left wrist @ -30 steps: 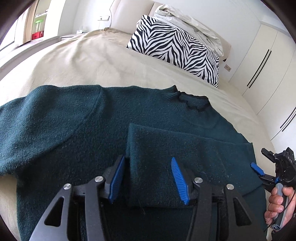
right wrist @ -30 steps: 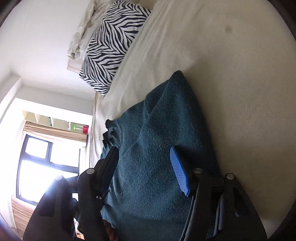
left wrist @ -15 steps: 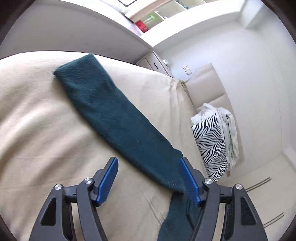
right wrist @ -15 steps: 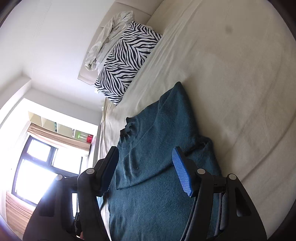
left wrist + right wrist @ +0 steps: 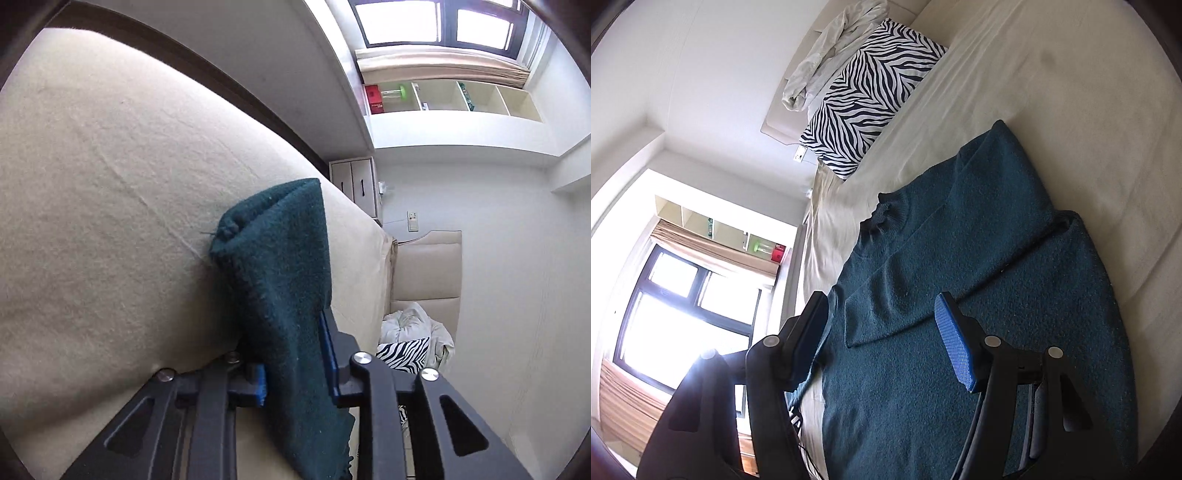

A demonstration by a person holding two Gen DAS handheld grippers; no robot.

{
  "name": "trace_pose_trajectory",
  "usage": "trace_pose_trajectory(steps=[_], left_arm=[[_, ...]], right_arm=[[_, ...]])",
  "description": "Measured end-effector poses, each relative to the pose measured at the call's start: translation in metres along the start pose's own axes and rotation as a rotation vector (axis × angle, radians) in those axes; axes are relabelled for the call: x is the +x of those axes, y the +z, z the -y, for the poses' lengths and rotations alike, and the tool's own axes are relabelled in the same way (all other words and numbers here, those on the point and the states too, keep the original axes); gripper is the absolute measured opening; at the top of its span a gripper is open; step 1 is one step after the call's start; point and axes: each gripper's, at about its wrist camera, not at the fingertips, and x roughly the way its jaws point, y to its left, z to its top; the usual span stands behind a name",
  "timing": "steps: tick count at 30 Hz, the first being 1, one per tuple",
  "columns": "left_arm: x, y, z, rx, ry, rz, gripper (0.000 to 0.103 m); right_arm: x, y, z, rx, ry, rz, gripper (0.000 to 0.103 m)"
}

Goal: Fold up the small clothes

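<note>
A dark green knit sweater (image 5: 960,266) lies flat on the beige bed, collar toward the zebra pillow, with its right sleeve folded across the chest. My right gripper (image 5: 882,339) is open just above the sweater's body and holds nothing. In the left wrist view my left gripper (image 5: 295,369) is shut on the end of the sweater's left sleeve (image 5: 280,266), whose cuff stands up from between the blue pads over the bed sheet (image 5: 110,184).
A zebra-print pillow (image 5: 871,96) and a crumpled white cloth (image 5: 827,55) lie at the headboard. A window (image 5: 436,22) and wall shelves (image 5: 443,96) stand beyond the bed's side edge. Bare beige sheet surrounds the sweater.
My left gripper swung from the folded sleeve to the left sleeve and closed on its cuff end. My right gripper stayed open and shifted slightly over the sweater.
</note>
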Motion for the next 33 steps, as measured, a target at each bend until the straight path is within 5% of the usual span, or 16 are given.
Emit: trace_pose_trajectory(steps=[2,6,9,12,15,17,20,23,24,33], left_arm=[[0.001,-0.009,0.021,0.106,0.029,-0.006,0.008],[0.001,-0.081,0.104,0.514,0.060,-0.036,0.008],[0.012,-0.182,0.160,0.874,0.073,-0.081,0.008],[0.028,-0.315,0.185,1.335,0.096,-0.105,0.010],[0.048,-0.443,0.153,1.812,0.196,-0.081,0.017],[0.062,-0.489,0.121,1.997,0.249,-0.112,0.026],[0.060,-0.497,0.102,1.974,0.246,-0.170,0.038],[0.041,-0.469,0.105,1.854,0.198,-0.163,0.073],[0.037,-0.459,0.108,1.813,0.174,-0.160,0.078],[0.013,-0.395,0.098,1.479,0.048,-0.233,0.078]], right_arm=[[-0.001,-0.002,0.000,0.001,0.004,0.001,0.060],[0.000,-0.003,-0.002,-0.013,0.010,-0.010,0.060],[0.007,-0.006,-0.002,-0.015,0.011,-0.032,0.060],[0.014,-0.008,0.001,-0.006,0.021,-0.046,0.060],[0.024,-0.009,0.005,0.004,0.018,-0.071,0.060],[0.034,-0.012,0.008,0.001,0.001,-0.106,0.060],[0.050,-0.017,0.009,-0.013,-0.024,-0.160,0.060],[0.070,-0.021,0.007,-0.024,-0.025,-0.211,0.060],[0.078,-0.022,0.007,-0.017,-0.022,-0.225,0.060],[0.192,-0.046,-0.044,-0.035,0.029,-0.438,0.060]])
